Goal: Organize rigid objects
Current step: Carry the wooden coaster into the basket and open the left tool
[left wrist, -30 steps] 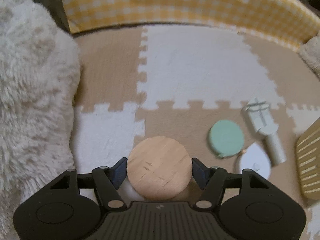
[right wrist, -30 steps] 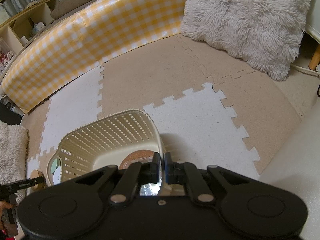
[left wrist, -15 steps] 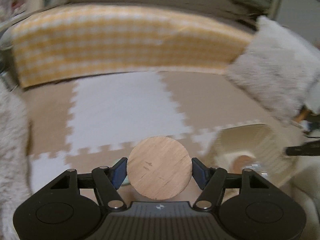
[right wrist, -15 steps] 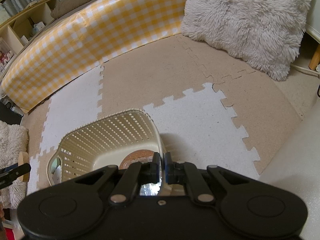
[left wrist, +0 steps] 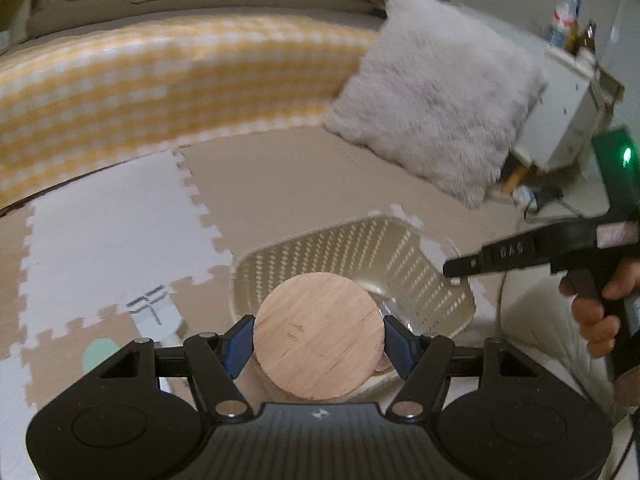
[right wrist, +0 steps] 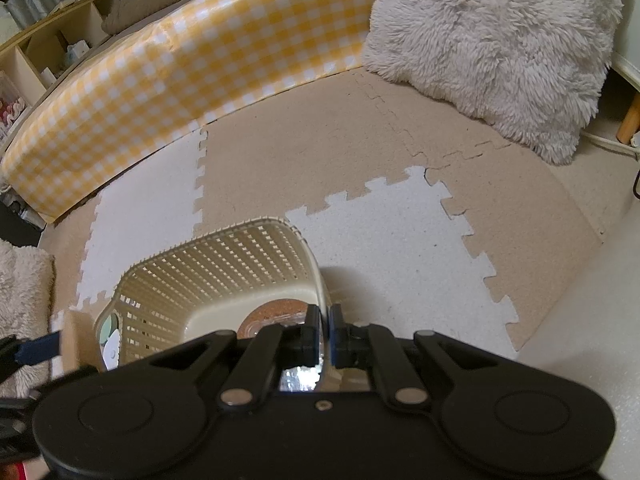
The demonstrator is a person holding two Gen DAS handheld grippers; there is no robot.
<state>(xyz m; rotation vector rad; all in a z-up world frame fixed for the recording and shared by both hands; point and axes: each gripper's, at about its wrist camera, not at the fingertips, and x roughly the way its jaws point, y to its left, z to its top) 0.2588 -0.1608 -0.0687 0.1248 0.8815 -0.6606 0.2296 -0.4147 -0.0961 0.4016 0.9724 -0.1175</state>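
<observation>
My left gripper [left wrist: 319,340] is shut on a round wooden disc [left wrist: 318,336] and holds it above the near rim of the cream slatted basket [left wrist: 404,256]. The disc also shows edge-on at the left of the right wrist view [right wrist: 78,340]. My right gripper [right wrist: 325,336] is shut on the right wall of the basket [right wrist: 224,264]. A cork-coloured round item [right wrist: 276,314] and something shiny lie inside the basket. The right gripper also shows in the left wrist view [left wrist: 452,270].
A mint round lid [left wrist: 100,354] and a white rectangular object [left wrist: 154,310] lie on the foam mat left of the basket. A yellow checked cushion [right wrist: 192,64] runs along the back. A fluffy pillow [right wrist: 496,44] lies at the right; another [right wrist: 20,300] at the left.
My left gripper has swung right with the wooden disc, from over the mat's loose items to the basket. The right gripper has held still on the basket wall.
</observation>
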